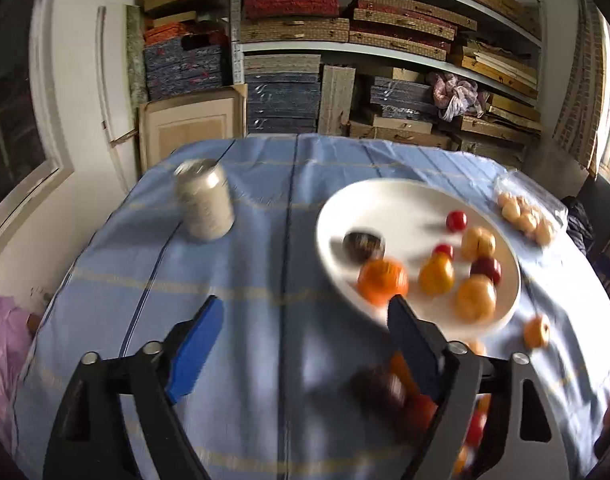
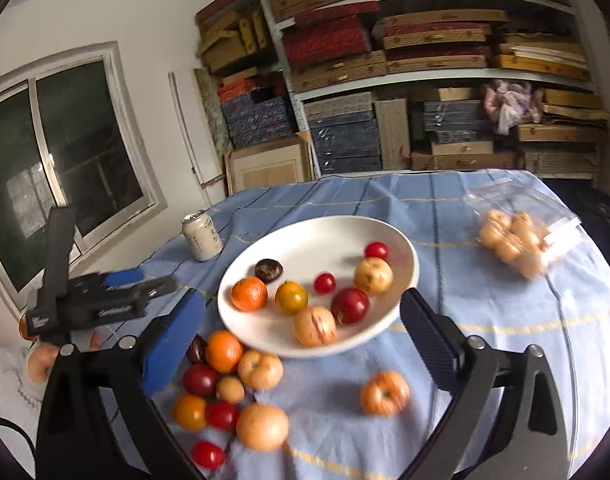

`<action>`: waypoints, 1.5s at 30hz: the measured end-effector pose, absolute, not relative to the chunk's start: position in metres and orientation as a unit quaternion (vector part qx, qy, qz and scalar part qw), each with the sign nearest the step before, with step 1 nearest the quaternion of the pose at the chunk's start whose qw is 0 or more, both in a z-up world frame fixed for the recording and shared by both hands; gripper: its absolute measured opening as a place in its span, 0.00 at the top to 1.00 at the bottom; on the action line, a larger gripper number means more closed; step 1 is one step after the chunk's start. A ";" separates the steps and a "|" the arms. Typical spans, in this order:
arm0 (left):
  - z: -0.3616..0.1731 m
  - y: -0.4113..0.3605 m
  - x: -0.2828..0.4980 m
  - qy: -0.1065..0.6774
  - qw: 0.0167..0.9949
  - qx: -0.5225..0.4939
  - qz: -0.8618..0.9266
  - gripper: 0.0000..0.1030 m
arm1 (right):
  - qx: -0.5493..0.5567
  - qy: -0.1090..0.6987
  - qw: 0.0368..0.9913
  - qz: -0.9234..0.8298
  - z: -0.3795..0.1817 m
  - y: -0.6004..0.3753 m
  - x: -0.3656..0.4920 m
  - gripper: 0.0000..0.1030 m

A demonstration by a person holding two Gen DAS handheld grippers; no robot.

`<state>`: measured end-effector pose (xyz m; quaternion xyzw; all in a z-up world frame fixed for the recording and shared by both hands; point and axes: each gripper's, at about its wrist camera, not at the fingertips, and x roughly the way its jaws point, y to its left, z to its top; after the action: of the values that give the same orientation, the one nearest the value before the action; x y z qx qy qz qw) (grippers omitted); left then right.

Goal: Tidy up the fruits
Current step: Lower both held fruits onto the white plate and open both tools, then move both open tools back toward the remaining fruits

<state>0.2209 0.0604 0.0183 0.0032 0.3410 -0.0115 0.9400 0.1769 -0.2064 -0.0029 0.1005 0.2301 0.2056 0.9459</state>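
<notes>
A white plate (image 2: 261, 332) on the blue tablecloth holds several fruits: an orange (image 2: 249, 293), a chestnut (image 2: 268, 270), red plums and pale apples. Several loose fruits (image 2: 225, 392) lie in front of the plate at its left, and one pale striped fruit (image 2: 384, 393) lies apart. My right gripper (image 2: 301, 336) is open and empty above the plate's near rim. My left gripper (image 1: 301, 332) is open and empty over bare cloth left of the plate (image 1: 337, 208); it also shows in the right wrist view (image 2: 145, 284). A blurred dark fruit (image 1: 379, 390) lies by its right finger.
A drink can (image 2: 202, 236) stands left of the plate, also in the left wrist view (image 1: 204, 199). A clear bag of pale fruits (image 2: 517, 240) lies at the far right. Shelves of stacked boxes stand behind the table. A window is on the left.
</notes>
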 end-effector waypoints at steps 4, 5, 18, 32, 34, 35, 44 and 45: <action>-0.004 0.060 0.186 0.348 0.938 -0.003 -0.013 0.13 | 0.113 0.235 0.948 0.182 -0.030 -0.229 0.153 0.04; -0.010 0.059 0.177 0.342 0.940 -0.006 -0.009 0.13 | 0.098 0.241 0.951 0.166 -0.037 -0.233 0.151 0.04; -0.030 0.001 0.134 0.322 0.937 0.093 -0.099 0.13 | 0.053 0.255 0.953 0.153 -0.046 -0.227 0.153 0.04; -0.044 -0.016 0.144 0.356 0.920 0.097 -0.131 0.12 | 0.019 0.264 0.943 0.199 -0.044 -0.200 0.145 0.04; -0.046 -0.017 0.147 0.365 0.918 0.098 -0.124 0.12 | 0.021 0.267 0.943 0.197 -0.045 -0.201 0.147 0.04; -0.048 -0.015 0.150 0.373 0.916 0.096 -0.116 0.12 | 0.022 0.269 0.943 0.195 -0.046 -0.202 0.148 0.04; -0.049 0.014 0.159 0.378 0.921 0.078 -0.062 0.13 | 0.029 0.269 0.943 0.193 -0.045 -0.206 0.149 0.04; -0.048 0.014 0.158 0.376 0.921 0.078 -0.070 0.13 | 0.028 0.269 0.943 0.194 -0.045 -0.206 0.149 0.04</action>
<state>0.1584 0.0136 -0.0482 0.0776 0.3762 -0.0697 0.9207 0.1488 -0.2063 -0.0448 0.0285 0.2686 0.1938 0.9431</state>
